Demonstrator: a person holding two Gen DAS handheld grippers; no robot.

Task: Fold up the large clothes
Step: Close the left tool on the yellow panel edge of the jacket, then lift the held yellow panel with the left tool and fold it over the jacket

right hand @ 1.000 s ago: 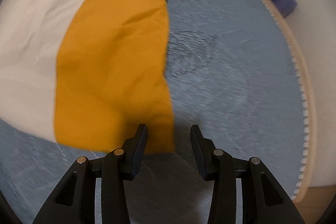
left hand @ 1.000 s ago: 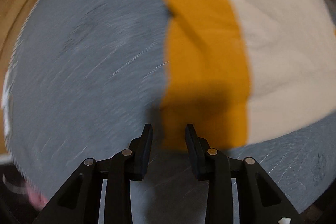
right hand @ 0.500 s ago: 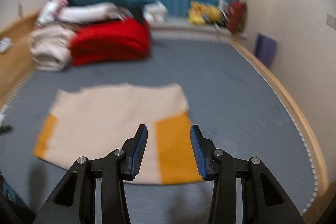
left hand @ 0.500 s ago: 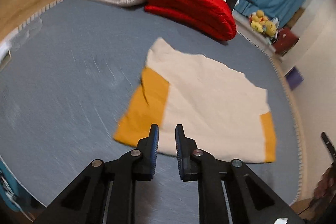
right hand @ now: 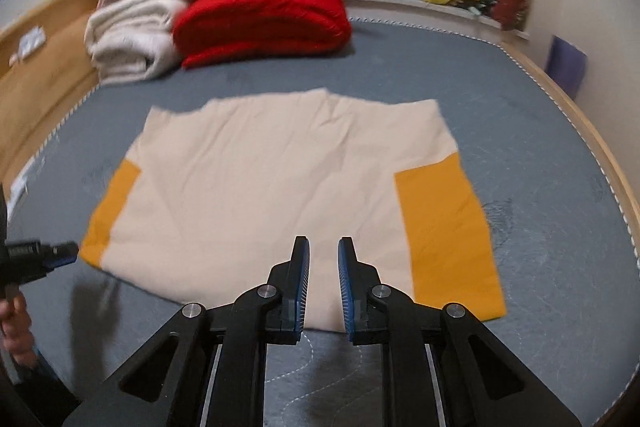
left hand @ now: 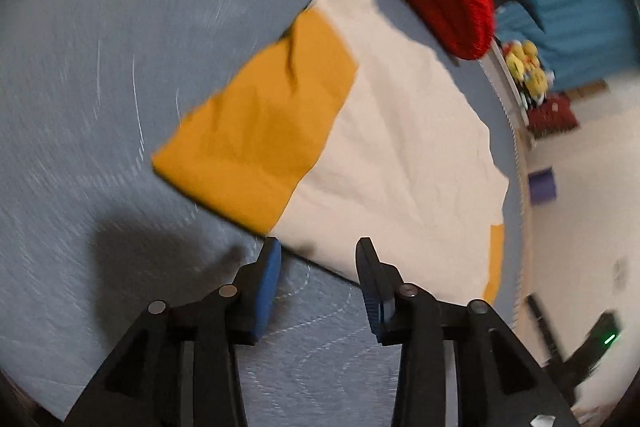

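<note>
I see the cream and orange garment (right hand: pixel 280 187) flat on the bed just ahead of both empty tools, long axis crosswise; the left gripper (left hand: pixel 318 255), jaws just opening, is nearest its left orange band (left hand: pixel 260 123), the right gripper (right hand: pixel 323 259), jaws just narrowing, faces its near edge.

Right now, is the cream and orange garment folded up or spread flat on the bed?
Spread flat. The cream and orange garment lies as one wide sheet on the grey bed, an orange panel at each side. Whether it is already folded once underneath, cannot tell.
</note>
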